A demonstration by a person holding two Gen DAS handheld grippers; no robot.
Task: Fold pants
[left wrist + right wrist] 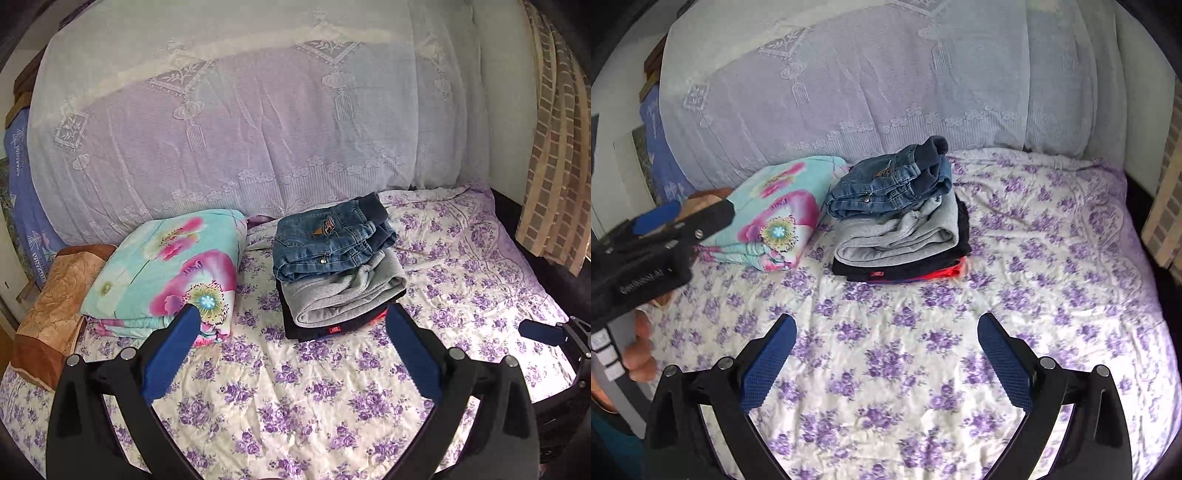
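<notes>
A stack of folded pants sits on the bed: blue jeans [332, 236] [890, 184] on top, grey sweatpants [343, 291] [897, 236] under them, then dark pants [325, 328] [886, 267] and a red garment [945, 273] at the bottom. My left gripper [293, 317] is open and empty, just in front of the stack. My right gripper [886, 328] is open and empty, farther back over the bare sheet. The left gripper also shows in the right wrist view [665, 221], and one finger of the right gripper shows in the left wrist view [539, 330].
The bed has a white sheet with purple flowers [295, 398] [1034, 258]. A folded turquoise floral blanket [173, 269] [775, 210] lies left of the stack, with a brown cushion [55, 306] beyond it. A large lace-covered pile of bedding [240, 129] stands behind.
</notes>
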